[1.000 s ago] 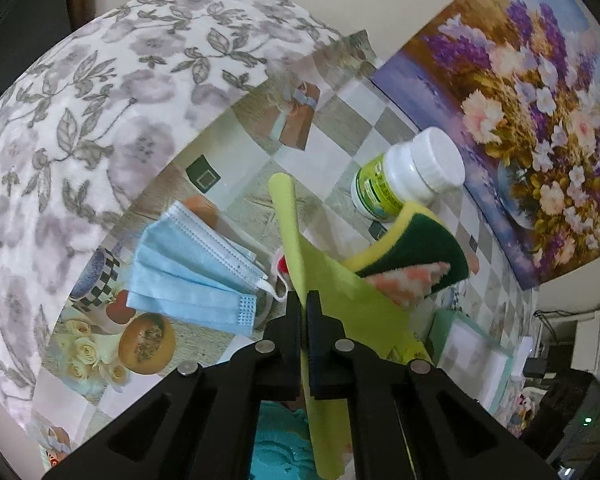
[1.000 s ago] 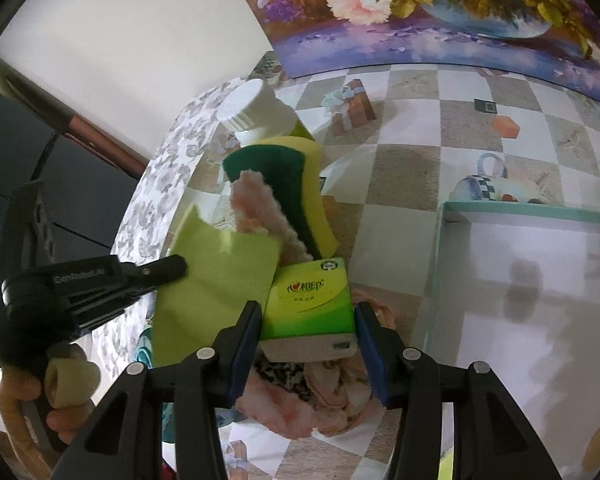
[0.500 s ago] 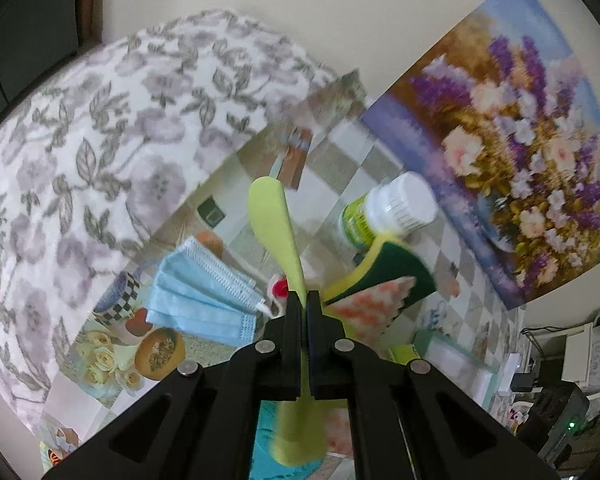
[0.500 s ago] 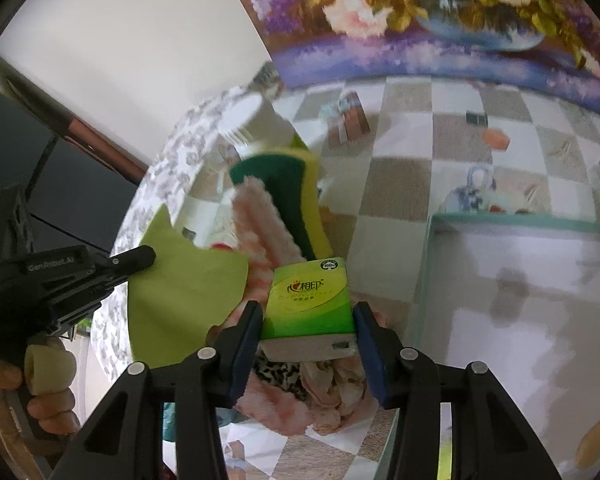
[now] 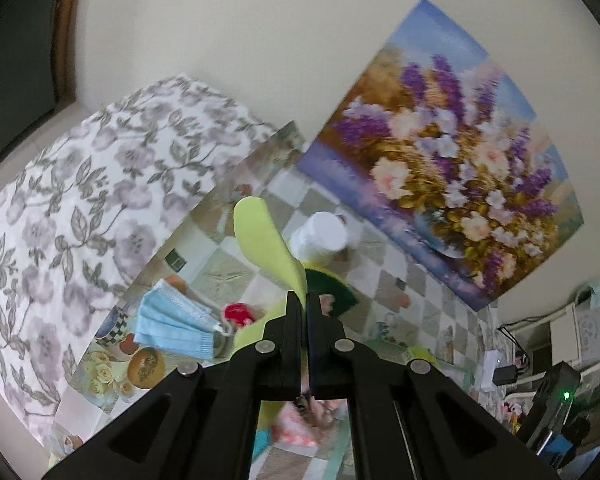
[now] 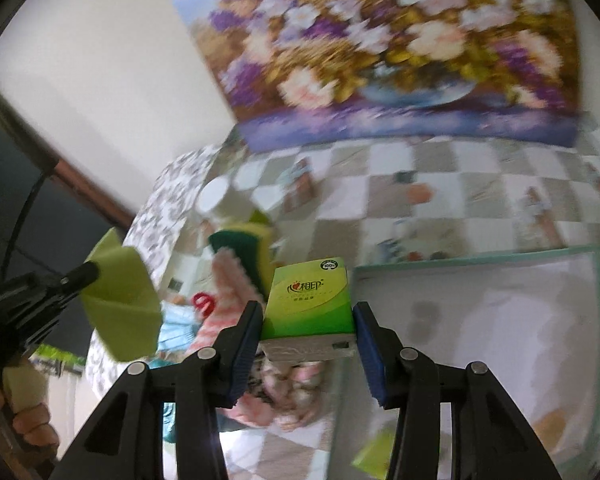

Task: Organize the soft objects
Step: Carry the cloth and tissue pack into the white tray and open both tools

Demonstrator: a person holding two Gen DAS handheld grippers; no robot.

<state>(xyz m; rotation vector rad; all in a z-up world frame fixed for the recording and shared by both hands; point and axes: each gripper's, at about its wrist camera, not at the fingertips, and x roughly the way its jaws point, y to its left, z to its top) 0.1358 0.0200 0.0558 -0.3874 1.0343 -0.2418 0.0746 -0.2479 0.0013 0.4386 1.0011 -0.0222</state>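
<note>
My left gripper (image 5: 303,300) is shut on a yellow-green cloth (image 5: 266,240) and holds it raised above the table; the cloth also shows at the left of the right wrist view (image 6: 120,300). My right gripper (image 6: 306,312) is shut on a green tissue pack (image 6: 308,300), lifted above the table. Below lie a green-and-yellow sponge (image 6: 242,246), a pink fluffy cloth (image 6: 224,284), a blue face mask (image 5: 172,324) and a white-capped bottle (image 5: 320,238).
A shallow white tray with a teal rim (image 6: 480,258) sits at the right on the checkered tablecloth (image 6: 440,184). A flower painting (image 5: 440,152) leans on the back wall. A floral cloth (image 5: 80,200) covers the left. Electronics (image 5: 552,396) stand far right.
Both grippers have risen. The yellow-green cloth has lifted off the pile and now hangs free. The tissue pack has moved up and slightly right, toward the tray.
</note>
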